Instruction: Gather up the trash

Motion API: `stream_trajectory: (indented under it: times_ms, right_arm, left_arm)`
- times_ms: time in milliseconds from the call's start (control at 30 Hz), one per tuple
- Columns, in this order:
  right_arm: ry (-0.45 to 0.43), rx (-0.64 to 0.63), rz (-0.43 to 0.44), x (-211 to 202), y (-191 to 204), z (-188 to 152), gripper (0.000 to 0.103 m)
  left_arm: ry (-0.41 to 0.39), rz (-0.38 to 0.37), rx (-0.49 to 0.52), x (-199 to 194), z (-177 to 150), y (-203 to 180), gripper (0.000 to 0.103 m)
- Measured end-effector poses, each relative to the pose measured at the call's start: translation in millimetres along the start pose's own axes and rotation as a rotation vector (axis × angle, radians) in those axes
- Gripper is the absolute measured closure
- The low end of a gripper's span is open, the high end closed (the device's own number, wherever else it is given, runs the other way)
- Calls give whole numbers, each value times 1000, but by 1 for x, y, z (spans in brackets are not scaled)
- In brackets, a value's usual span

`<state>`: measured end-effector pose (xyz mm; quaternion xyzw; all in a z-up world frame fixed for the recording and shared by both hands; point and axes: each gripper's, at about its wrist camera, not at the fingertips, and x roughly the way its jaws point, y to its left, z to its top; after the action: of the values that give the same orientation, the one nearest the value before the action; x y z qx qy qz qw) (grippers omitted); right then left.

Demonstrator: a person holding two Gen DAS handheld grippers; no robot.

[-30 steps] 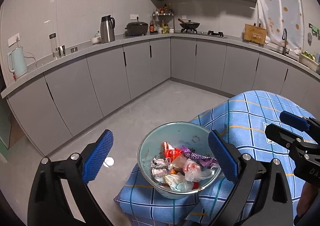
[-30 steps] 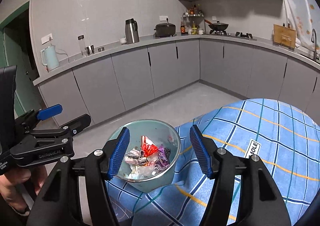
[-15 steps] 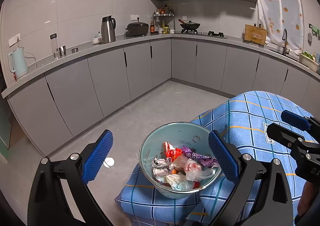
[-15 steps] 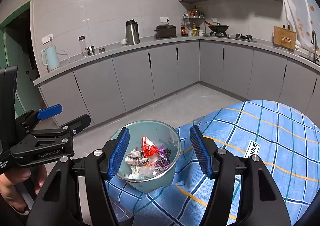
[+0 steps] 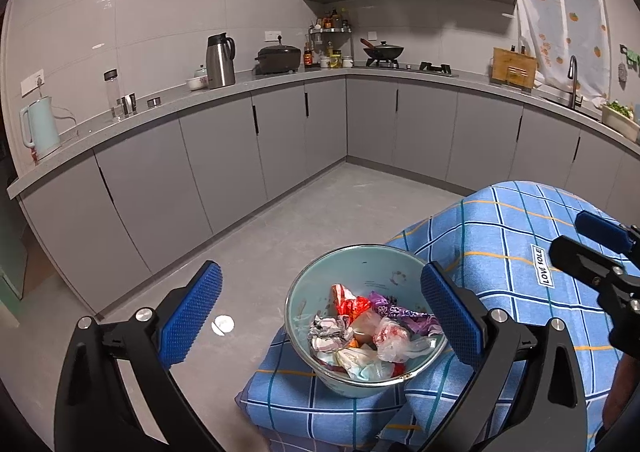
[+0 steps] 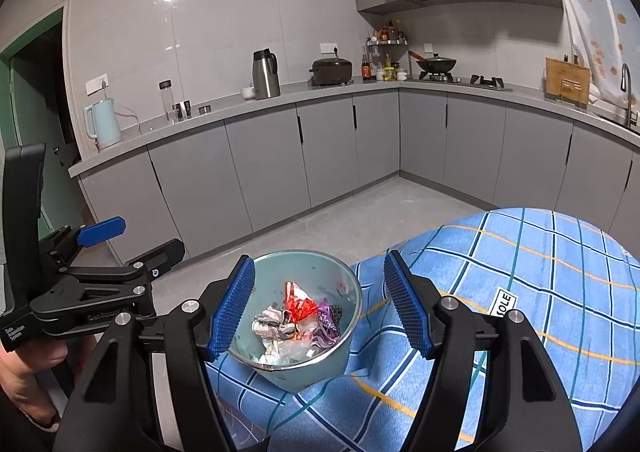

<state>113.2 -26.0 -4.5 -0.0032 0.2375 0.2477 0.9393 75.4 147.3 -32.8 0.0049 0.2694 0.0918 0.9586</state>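
Pale green bowl of crumpled wrappers on checked cloth.
Round, glossy bowl; both claws, left claw and right claw, released and empty.

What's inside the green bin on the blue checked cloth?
The green bin holds crumpled trash: a red wrapper, a purple wrapper, a grey-white wad and clear plastic. The pile hides the bin's bottom and anything beneath.
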Motion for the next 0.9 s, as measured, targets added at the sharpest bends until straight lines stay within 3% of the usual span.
stream_trajectory:
  times_ms: [900]
  right_arm:
    - [-27, -26, -4, -7, 6, 4, 36]
  left_arm:
    - [-6, 74, 27, -2, 3, 1, 5]
